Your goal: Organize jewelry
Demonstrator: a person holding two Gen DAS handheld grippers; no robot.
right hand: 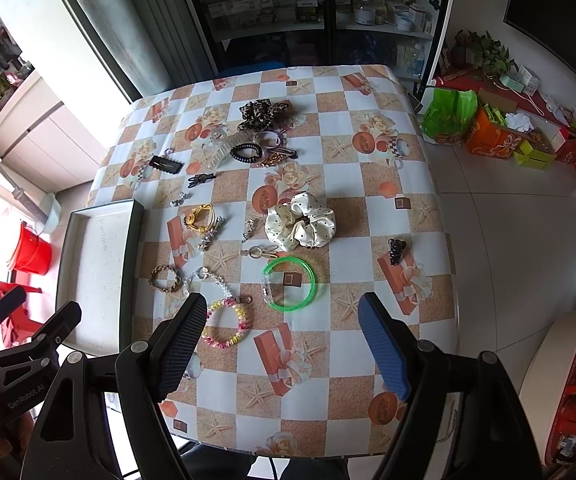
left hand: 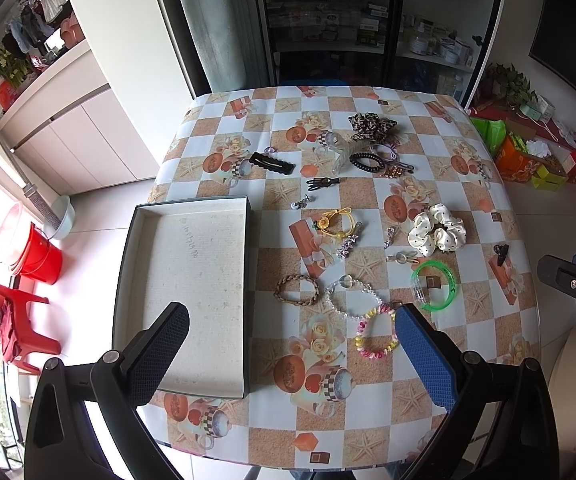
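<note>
Where scattered, green bangle, cream scrunchie, pastel bracelet

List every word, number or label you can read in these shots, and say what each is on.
"GenRobot.AI": printed in white on the black body of the left gripper, seen in the right wrist view.
Handwritten marks on the floor of the tray: too faint to read.
Labels on boxes in the glass cabinet and on the orange carton: too small or blurred.
</note>
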